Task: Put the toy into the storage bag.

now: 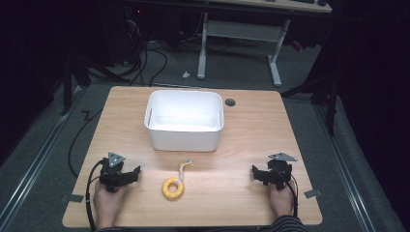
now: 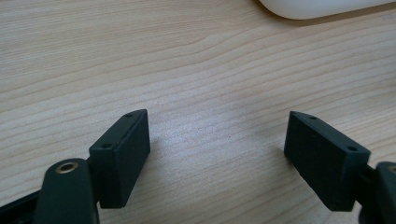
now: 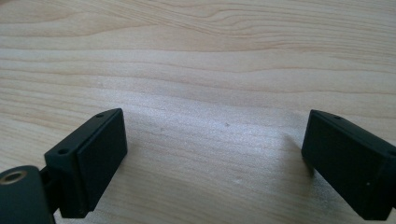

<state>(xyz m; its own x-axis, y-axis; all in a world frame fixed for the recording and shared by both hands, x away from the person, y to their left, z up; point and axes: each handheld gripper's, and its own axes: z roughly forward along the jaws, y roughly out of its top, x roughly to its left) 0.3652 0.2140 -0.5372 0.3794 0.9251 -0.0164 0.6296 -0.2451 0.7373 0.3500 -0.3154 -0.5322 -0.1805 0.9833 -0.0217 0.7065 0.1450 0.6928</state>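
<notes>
A yellow ring toy (image 1: 172,188) with a short knotted rope tail (image 1: 183,166) lies on the wooden table (image 1: 251,130) near its front edge, in the middle. Behind it stands a white plastic bin (image 1: 184,120) that looks empty. My left gripper (image 1: 126,177) rests on the table left of the ring, open, with bare wood between its jaws (image 2: 217,140). My right gripper (image 1: 261,175) rests on the table right of the ring, open too, with nothing between its jaws (image 3: 215,149). A hand holds each gripper from the front edge.
The bin's rounded corner (image 2: 317,7) shows at the top of the left gripper view. A round cable hole (image 1: 230,102) sits in the table beside the bin's back right corner. Desk legs (image 1: 275,63) and cables stand on the floor beyond the table.
</notes>
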